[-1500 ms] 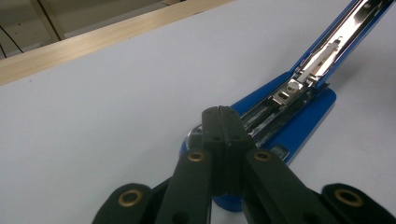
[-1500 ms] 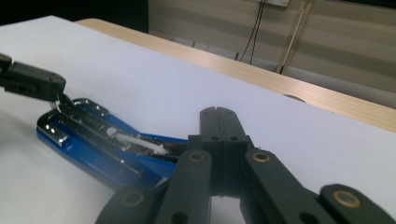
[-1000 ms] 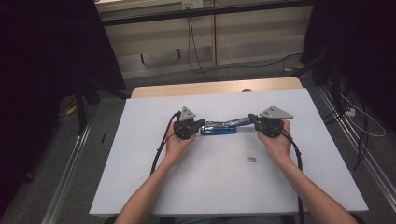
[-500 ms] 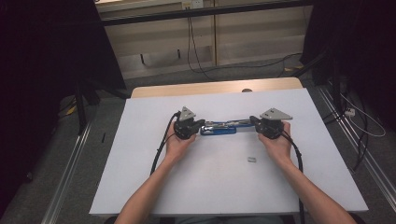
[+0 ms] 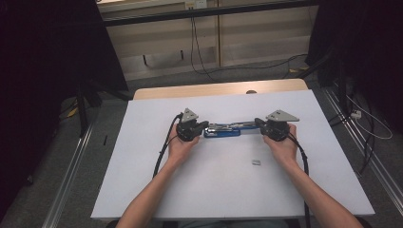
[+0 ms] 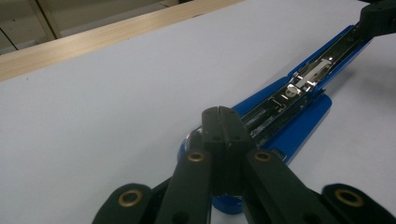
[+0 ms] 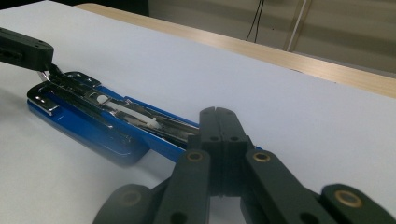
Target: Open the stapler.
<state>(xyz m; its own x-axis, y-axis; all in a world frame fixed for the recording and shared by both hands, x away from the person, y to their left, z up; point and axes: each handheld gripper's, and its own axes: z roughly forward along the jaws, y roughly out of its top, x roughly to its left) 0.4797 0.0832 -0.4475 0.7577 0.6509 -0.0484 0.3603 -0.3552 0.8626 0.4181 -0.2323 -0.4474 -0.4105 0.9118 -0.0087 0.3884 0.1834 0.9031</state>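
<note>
- Two tools meet one blue stapler (image 5: 223,130) on the white bench (image 5: 214,190), one at each end of it.
- Left tool (image 5: 205,126): its jaws are pressed flat together, pad against pad, and their tips rest over the stapler's rounded blue end; whether they pinch any part of it I cannot tell.
- Right tool (image 5: 258,122): jaws likewise closed tight, tips at the stapler's opposite end, with nothing visibly caught between them.
- Stapler: it lies opened out flat near the middle of the bench, its metal staple channel (image 6: 299,86) facing up above the blue base.
- One small grey scrap (image 5: 256,162) lies on the bench nearer the person, just beside the right hand (image 5: 283,148).
- Bare wood of the bench edge (image 5: 218,89) shows beyond the white sheet.
</note>
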